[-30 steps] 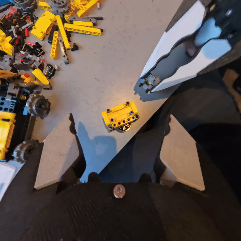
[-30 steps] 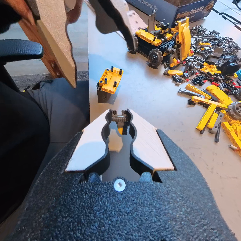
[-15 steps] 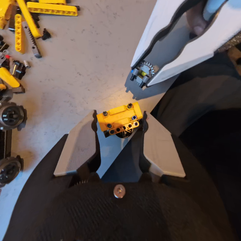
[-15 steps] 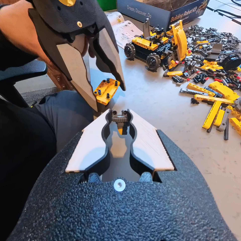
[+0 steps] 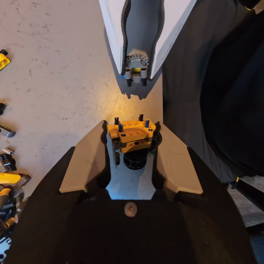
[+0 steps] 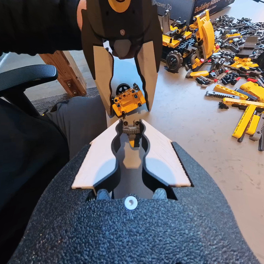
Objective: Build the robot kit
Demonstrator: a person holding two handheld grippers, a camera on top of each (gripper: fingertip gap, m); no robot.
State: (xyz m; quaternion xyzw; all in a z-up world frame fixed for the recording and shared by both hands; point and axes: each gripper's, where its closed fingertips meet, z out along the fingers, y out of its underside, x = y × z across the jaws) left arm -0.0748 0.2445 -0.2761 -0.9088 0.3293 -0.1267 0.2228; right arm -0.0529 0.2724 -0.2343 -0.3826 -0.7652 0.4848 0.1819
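Yellow block assembly (image 5: 130, 133) is clamped by the left gripper (image 5: 130, 125).
Grey gear piece (image 6: 131, 129) is pinched by the right gripper (image 6: 130, 121), facing it closely.

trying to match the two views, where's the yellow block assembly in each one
Left wrist view: the yellow block assembly sits at centre, between the left gripper fingertips.
Right wrist view: it sits upper centre, between that same gripper's tips.
Shared landmark: the gear piece in the right gripper, facing the assembly.

Box (image 6: 200, 8): cut off by the picture's top edge, at the table's far edge.
Loose parts (image 6: 242, 88): small, kinds mostly untellable.
Yellow module's (image 5: 132, 134) underside: hidden.
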